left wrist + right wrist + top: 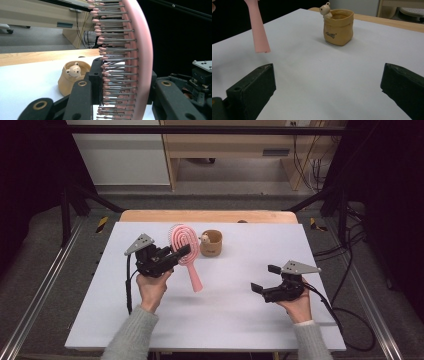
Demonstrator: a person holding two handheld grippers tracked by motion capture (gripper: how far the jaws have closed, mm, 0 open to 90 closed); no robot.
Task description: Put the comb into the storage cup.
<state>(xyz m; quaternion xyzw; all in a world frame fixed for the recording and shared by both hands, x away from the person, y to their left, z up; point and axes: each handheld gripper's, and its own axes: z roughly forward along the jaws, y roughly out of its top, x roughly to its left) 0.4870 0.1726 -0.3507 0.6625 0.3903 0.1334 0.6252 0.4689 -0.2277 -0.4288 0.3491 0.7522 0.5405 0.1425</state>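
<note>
The pink oval plastic hairbrush [183, 251] is clamped by its head in the left gripper [176, 255], lifted clear of the white table [235, 310]. The right gripper [265, 279] is held wide open and empty. Placement in the tan bear-trimmed pot [211, 243] seemingly remains undone.

Left of centre in the high view, the hairbrush [183, 251] is pale pink all over, and the left gripper view shows its grey bristles with pink tips; the black left gripper [175, 256] carries a grey plate. Just right of the brush, the small cup [211, 244] is tan like a paper bag, with dark lettering on its side and a cream bear figure on its rim. At the lower right the right gripper [264, 278] is black too, over a white table [220, 315] with a light wooden far edge.
</note>
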